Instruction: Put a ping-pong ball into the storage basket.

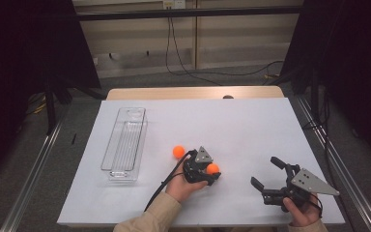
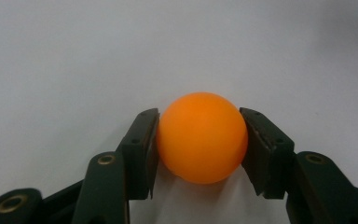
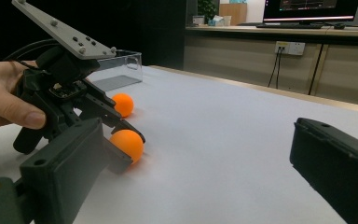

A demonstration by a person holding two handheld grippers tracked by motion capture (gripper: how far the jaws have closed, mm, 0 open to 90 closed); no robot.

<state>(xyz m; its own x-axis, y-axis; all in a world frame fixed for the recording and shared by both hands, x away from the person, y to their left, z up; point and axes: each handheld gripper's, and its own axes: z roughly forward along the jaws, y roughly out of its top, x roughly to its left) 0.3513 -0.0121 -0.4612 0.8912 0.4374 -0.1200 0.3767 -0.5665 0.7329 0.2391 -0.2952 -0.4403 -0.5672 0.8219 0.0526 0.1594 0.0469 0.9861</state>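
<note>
An orange ball (image 2: 201, 137) rests on the white table sheet (image 1: 241, 125) with my left gripper (image 1: 212, 172) shut on it, one pad pressing each side. From the right gripper view, the same ball (image 3: 128, 142) sits between the left gripper's fingers (image 3: 103, 111), with a hand behind them. A second orange ball (image 1: 178, 151) lies loose just to the upper left of that gripper. My right gripper (image 1: 264, 171) is held near the table's front right, open with nothing between its jaws.
A clear plastic tray (image 1: 107, 145) with nothing in it stands lengthwise at the left of the sheet. The wooden table edge (image 1: 193, 93) runs along the far side. Cables lie on the floor beyond.
</note>
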